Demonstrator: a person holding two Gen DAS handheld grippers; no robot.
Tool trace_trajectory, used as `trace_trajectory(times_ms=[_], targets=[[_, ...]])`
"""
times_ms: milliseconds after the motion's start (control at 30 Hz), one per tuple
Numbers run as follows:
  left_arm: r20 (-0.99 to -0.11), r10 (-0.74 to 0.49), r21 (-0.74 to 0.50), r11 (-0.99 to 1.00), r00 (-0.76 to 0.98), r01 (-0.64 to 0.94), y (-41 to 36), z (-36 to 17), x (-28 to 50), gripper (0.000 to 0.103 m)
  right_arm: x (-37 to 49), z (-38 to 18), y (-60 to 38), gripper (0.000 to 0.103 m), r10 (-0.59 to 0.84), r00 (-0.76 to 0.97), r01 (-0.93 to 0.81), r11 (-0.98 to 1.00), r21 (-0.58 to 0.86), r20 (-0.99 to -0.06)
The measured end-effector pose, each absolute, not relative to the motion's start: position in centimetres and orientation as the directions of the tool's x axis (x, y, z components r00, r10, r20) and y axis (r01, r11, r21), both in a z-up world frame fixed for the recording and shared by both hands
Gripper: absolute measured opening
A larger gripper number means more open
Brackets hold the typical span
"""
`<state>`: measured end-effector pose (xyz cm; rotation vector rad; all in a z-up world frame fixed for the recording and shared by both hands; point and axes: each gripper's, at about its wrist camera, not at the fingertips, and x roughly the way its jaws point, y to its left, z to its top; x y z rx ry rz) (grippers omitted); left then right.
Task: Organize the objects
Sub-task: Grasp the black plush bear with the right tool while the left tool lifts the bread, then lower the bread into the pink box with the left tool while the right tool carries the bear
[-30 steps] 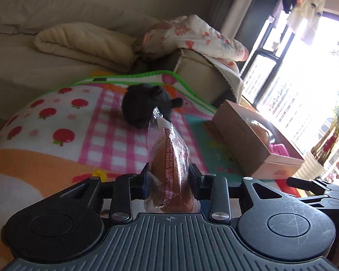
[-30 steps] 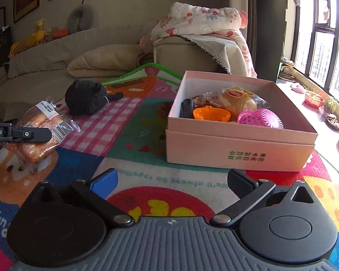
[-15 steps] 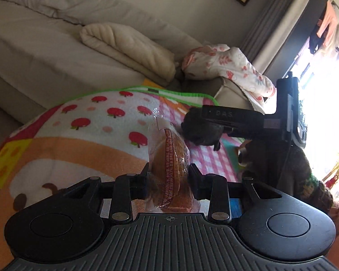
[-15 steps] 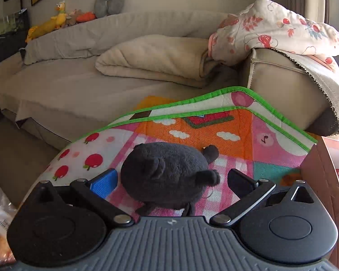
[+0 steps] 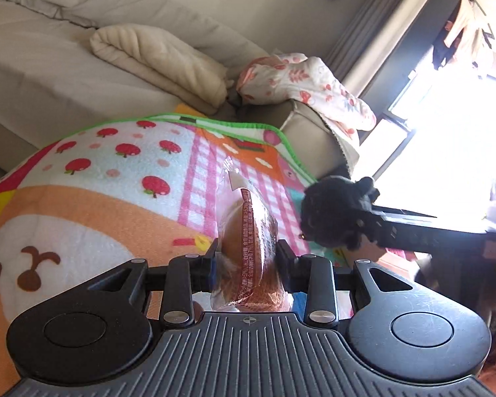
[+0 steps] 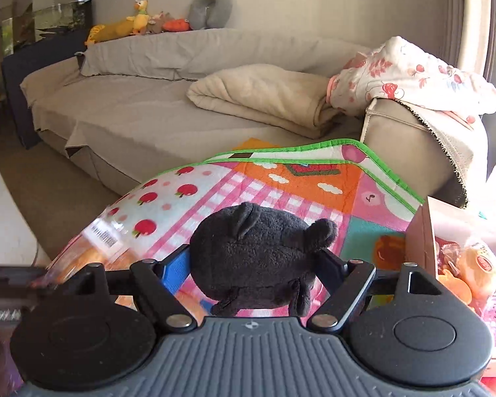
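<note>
Both grippers are loaded: my left gripper (image 5: 248,258) is clamped on a wrapped bread roll (image 5: 248,248), held above the play mat (image 5: 115,198), and my right gripper (image 6: 254,264) has its fingers pressed into a black plush toy (image 6: 258,258), apparently lifted off the mat, though I can't be certain from this angle. I judge this the carry step, with the drop-off next: swing each load over the pink box (image 6: 420,241) and let go above free space among the toys inside. Only the right view shows the box and its contents; the left view shows the toy (image 5: 337,215) from the side, with glare hiding what lies beyond.
</note>
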<state>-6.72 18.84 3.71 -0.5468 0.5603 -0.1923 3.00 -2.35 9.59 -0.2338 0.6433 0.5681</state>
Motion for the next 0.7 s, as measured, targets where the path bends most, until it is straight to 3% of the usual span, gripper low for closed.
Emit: trace_trajectory(times_ms=[167,300,433,700], targets=[[-0.465,-0.400,-0.523,0.844,0.790,0.120,15.3,4.0,-6.3,0.037,-2.7,9.1,-9.0,0.080,0.448,0.638,-0.597,0.801,-0.035,-0.626],[-0.494,-0.459,-0.518,0.838,0.738,0.174,12.1,3.6,-5.0,0.037,-5.8,7.0,-13.6,0.082,0.367,0.662,-0.543,0.836,-0.080,-0.654],[-0.512,-0.506,-0.492,0.835,0.695,0.245,8.9,3.5,-4.7,0.037,-8.0,5.7,-17.4,0.102,0.277,0.721,-0.453,0.882,-0.130,-0.635],[-0.550,-0.533,-0.449,0.838,0.643,0.310,6.3,3.5,-5.2,0.037,-9.9,5.2,-18.7,0.103,0.152,0.804,-0.365,0.889,-0.276,-0.575]])
